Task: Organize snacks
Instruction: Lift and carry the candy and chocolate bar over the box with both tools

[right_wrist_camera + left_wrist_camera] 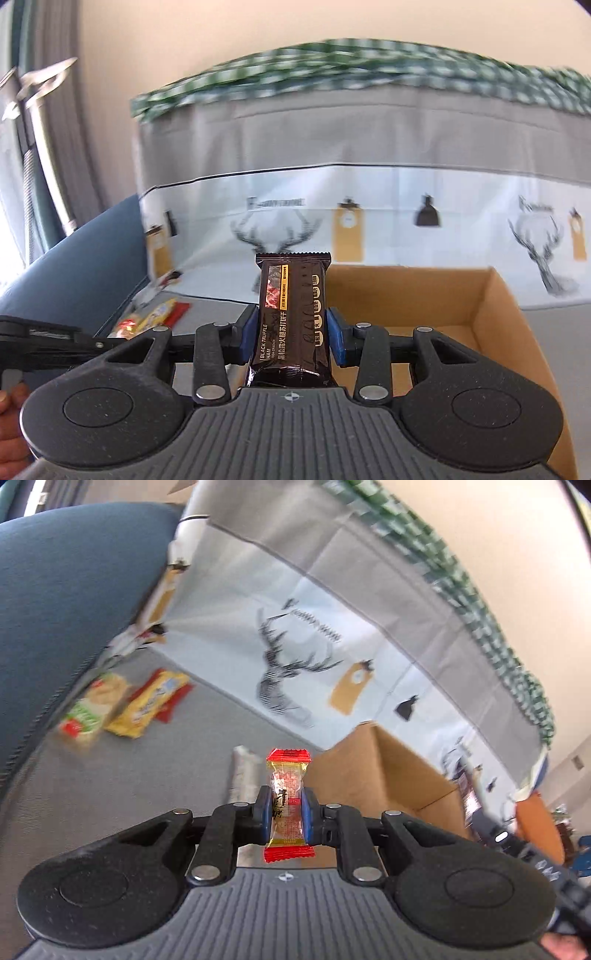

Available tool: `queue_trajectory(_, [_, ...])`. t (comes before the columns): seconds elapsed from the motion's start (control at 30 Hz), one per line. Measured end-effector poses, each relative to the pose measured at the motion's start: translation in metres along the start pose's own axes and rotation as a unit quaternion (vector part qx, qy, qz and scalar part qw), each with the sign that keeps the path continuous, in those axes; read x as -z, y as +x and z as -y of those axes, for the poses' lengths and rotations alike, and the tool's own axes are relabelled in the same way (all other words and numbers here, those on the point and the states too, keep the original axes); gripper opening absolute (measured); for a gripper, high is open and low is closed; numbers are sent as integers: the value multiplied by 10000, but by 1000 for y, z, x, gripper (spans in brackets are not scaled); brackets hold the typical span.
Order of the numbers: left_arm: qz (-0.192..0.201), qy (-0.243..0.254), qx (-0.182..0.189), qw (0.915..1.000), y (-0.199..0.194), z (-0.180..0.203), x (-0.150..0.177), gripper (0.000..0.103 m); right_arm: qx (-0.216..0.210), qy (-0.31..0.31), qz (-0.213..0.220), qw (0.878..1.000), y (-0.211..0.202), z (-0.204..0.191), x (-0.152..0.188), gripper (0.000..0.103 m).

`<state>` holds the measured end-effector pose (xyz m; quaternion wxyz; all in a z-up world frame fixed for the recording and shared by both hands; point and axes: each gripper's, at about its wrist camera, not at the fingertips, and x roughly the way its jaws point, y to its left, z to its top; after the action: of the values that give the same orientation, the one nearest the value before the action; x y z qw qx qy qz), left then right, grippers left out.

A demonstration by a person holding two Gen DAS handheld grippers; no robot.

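Both jaws are clamped on snacks. My left gripper (287,812) stands nearly closed, blue pads pinching a small candy (288,805) across its clear middle, red crimped ends sticking out above and below. My right gripper (291,334) stands wider, pads pressed on both long sides of a dark cracker pack (291,314), held upright, about mid-length.

Where things are: both items are up in the air, off the grey floor (110,794). Cardboard box (509,317) sits open just ahead of the right gripper and to its right; its inside shows nothing I can make out. Loose pile of snacks (125,705) still lies on the floor by the blue cushion (74,590), well apart from the box. Printed cloth (369,206) hangs behind.

Handling, my guess: candy is very light, its wrapper slick and crinkly, and the hard middle is the right place to grip; the ends would just fold. Cracker pack is light too, with glossy film that could slide, and the contents are likely brittle, so a firm but not crushing squeeze on the long sides is best.

Views are motion-blurred, so fine detail is unclear.
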<state>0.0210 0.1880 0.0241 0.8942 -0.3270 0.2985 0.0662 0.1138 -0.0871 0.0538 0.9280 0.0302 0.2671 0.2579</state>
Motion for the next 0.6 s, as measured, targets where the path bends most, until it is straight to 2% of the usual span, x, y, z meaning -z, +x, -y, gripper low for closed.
queue_trajectory(0.1, [109,64,281,9995,5,17,3,17,137,348,-134,9992,5,25,9,41])
queue_trajectory(0.27, [192,111,686,9974,15,45,10,17,404,259,-66,9988,0,49,16,41])
queue_trajectory(0.6, [89,414,989,9942,35,87,30,17,767,159,-63,9969,-4,82,22,41])
